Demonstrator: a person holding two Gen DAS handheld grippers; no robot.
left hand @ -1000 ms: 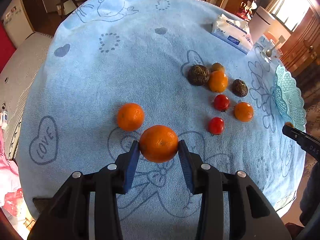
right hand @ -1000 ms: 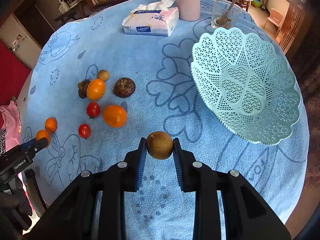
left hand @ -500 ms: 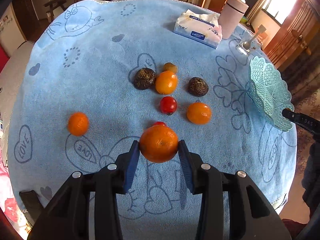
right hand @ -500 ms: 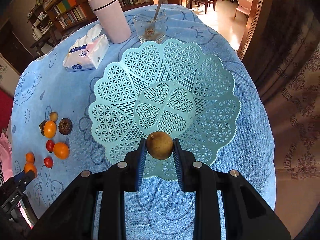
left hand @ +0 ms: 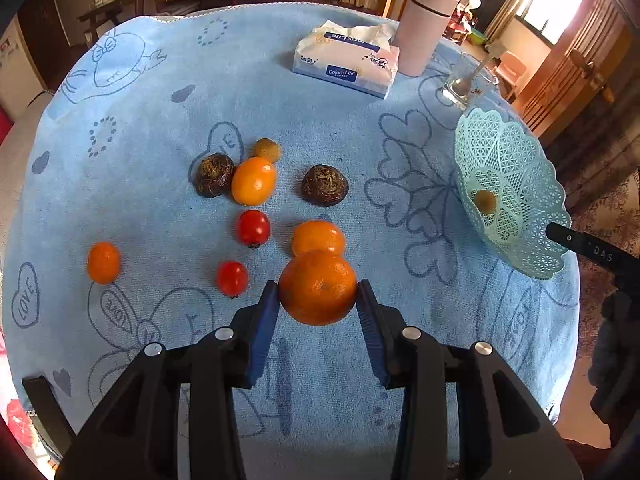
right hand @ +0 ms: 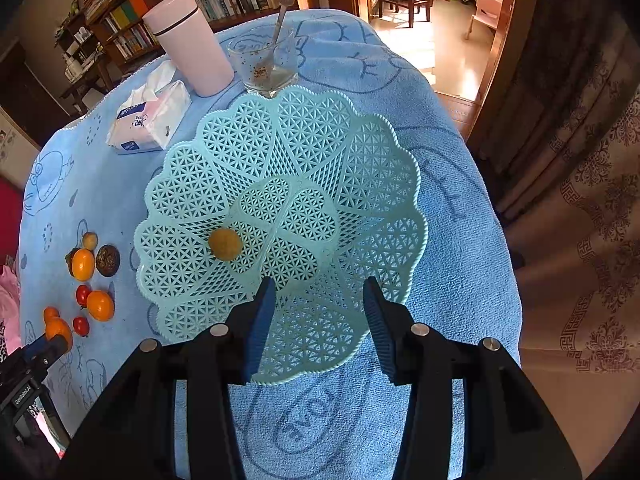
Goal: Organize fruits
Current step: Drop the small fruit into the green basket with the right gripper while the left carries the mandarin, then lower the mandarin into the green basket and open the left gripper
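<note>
My left gripper (left hand: 317, 300) is shut on a large orange (left hand: 318, 287), held above the blue cloth. Past it lie another orange (left hand: 318, 237), two red tomatoes (left hand: 253, 227), a yellow-orange fruit (left hand: 253, 180), two dark brown fruits (left hand: 324, 185), a small tan fruit (left hand: 267, 149) and a small orange (left hand: 103, 262) at the left. My right gripper (right hand: 319, 294) hangs over the near side of the mint lattice basket (right hand: 360, 152); its jaws are opening with nothing between them. A small brownish-yellow fruit (right hand: 225, 243) lies in the basket, also seen as the small fruit (left hand: 485, 200) in the left wrist view.
A tissue pack (left hand: 346, 65), a pink tumbler (left hand: 424, 26) and a glass with a spoon (right hand: 266, 65) stand at the far side of the round table (left hand: 160, 92). The basket (left hand: 516, 184) sits near the right edge. Bookshelves and a doorway lie beyond.
My right gripper carried the brownish fruit over the basket, then opened; the fruit now lies in the basket. My left gripper moved right across the table with the orange still in it.
</note>
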